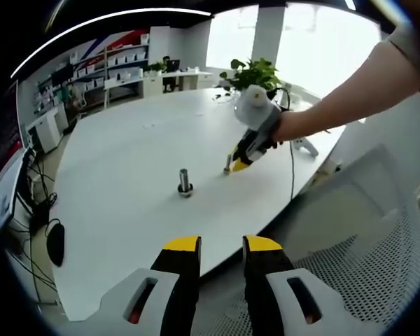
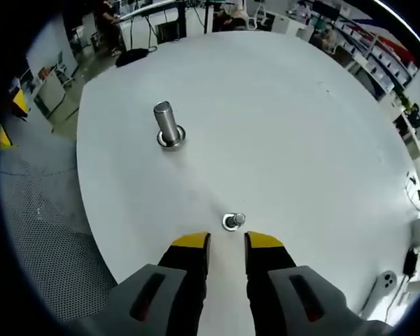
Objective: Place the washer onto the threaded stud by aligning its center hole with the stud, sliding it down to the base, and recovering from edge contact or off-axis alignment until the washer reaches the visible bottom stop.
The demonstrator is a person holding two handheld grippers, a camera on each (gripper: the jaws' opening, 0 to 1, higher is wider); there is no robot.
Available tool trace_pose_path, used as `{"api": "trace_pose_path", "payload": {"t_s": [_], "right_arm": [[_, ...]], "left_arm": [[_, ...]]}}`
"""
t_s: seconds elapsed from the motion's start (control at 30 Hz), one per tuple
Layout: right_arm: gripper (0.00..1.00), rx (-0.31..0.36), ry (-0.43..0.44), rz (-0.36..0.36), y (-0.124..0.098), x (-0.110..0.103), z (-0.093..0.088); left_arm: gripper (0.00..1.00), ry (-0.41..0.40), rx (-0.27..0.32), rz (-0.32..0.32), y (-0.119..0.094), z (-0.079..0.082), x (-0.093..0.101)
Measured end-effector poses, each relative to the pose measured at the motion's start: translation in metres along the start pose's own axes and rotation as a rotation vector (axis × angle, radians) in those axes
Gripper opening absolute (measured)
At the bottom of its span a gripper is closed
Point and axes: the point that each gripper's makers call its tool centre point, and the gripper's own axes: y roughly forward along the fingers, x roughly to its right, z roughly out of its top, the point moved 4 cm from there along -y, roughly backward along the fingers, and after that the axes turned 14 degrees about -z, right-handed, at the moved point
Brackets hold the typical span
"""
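In the right gripper view, the right gripper point(image 2: 227, 243) rises from six o'clock with its yellow-tipped jaws parted and nothing between them, poised low over the white table point(image 2: 287, 126). Just beyond the tips, toward twelve o'clock, sits a small metal piece point(image 2: 234, 222), a ring with a short nub in it. It may be the washer, though I cannot tell for sure. The gripper seems aimed at it for a pickup, judging by the jaws straddling its line. Farther off, at about eleven o'clock, the threaded stud point(image 2: 166, 123) stands upright on its round base, well apart from the small piece and with nothing on its shaft.

In the left gripper view, the left gripper point(image 1: 220, 246) hangs off the table's near edge, jaws apart and empty, likely held back to leave room. Beyond it the stud stands mid-table, with the right gripper reaching down at one o'clock, held in a person's hand point(image 1: 283, 126). A potted plant point(image 1: 255, 73) sits farthest.
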Motion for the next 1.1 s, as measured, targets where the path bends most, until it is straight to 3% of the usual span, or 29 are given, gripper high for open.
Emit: {"api": "trace_pose_path", "payload": {"t_s": [0.33,0.5,0.73,1.1], "right_arm": [[0.25,0.12,0.11,-0.022,-0.052,0.008,-0.023],[0.26,0.186,0.237,-0.045,-0.088,0.01,-0.039],[0.26,0.283,0.378,-0.05,-0.135,0.007,-0.041],[0.26,0.324,0.41,-0.059,-0.177,-0.008,-0.049]], "left_arm": [[0.22,0.013,0.005,-0.015,0.0,0.001,0.002],[0.22,0.021,0.02,-0.022,-0.001,0.004,0.003],[0.22,0.025,0.014,-0.033,0.0,0.002,0.005],[0.22,0.025,0.027,-0.028,-0.002,0.003,0.005]]}}
